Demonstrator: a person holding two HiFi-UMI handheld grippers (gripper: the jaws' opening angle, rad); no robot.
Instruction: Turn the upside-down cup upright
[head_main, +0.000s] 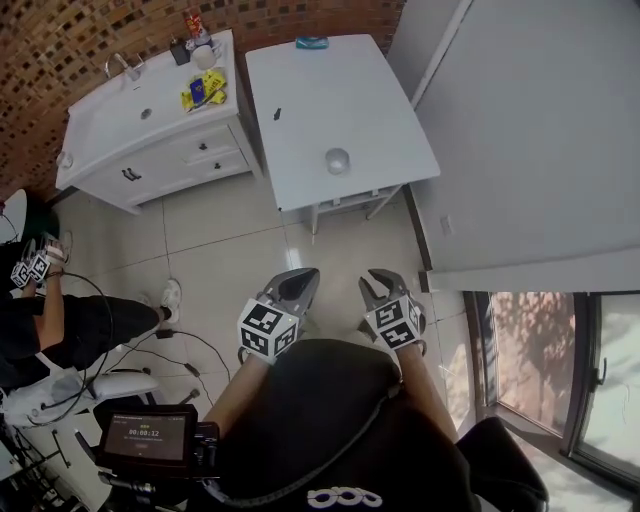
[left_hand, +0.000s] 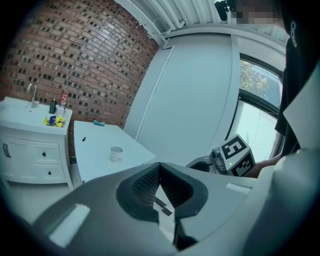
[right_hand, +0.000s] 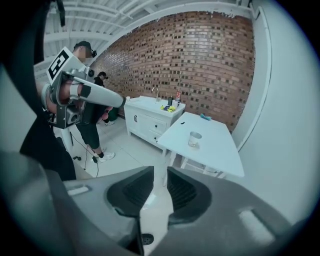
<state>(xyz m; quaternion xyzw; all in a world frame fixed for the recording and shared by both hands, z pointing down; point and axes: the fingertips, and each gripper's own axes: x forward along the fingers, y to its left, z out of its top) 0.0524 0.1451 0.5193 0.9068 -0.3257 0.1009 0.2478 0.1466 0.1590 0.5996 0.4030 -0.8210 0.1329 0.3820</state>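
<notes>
A small pale cup (head_main: 338, 160) stands alone on the white table (head_main: 300, 110); it also shows as the cup (left_hand: 116, 153) in the left gripper view and the cup (right_hand: 194, 139) in the right gripper view. At this distance I cannot tell which end is up. Both grippers hang over the tiled floor close to my body, well short of the table. My left gripper (head_main: 300, 283) (left_hand: 159, 167) has its tips together and holds nothing. My right gripper (head_main: 385, 285) (right_hand: 160, 172) is open by a narrow gap, with nothing in it.
A white sink cabinet (head_main: 150, 140) with yellow packets (head_main: 205, 92) stands left of the table. A teal object (head_main: 311, 43) and a small black item (head_main: 277, 113) lie on the table's far part. A seated person (head_main: 60, 320), cables and a screen device (head_main: 145, 435) are at left.
</notes>
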